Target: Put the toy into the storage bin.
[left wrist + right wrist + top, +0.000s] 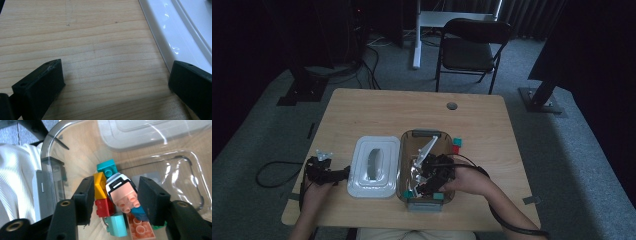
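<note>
A clear plastic box point(424, 133) stands on the wooden table, with a white lid point(373, 167) lying flat to its left. My right gripper point(417, 180) reaches down into the box's near end. In the right gripper view its jaws point(116, 192) stand apart around a heap of bricks: a yellow brick point(100, 186) and a red brick point(105, 207) lie against one jaw, and a pink-and-white piece point(122, 192) sits just off the other. My left gripper point(343, 172) rests open on the table beside the lid, nothing between its fingers point(115, 72).
More bricks lie in the box: a teal one point(107, 167), a light turquoise one point(117, 225) and a salmon plate point(140, 230). A teal brick point(457, 142) and a red brick point(456, 149) sit on the table by the box's right side. A folding chair point(472, 45) stands beyond the table.
</note>
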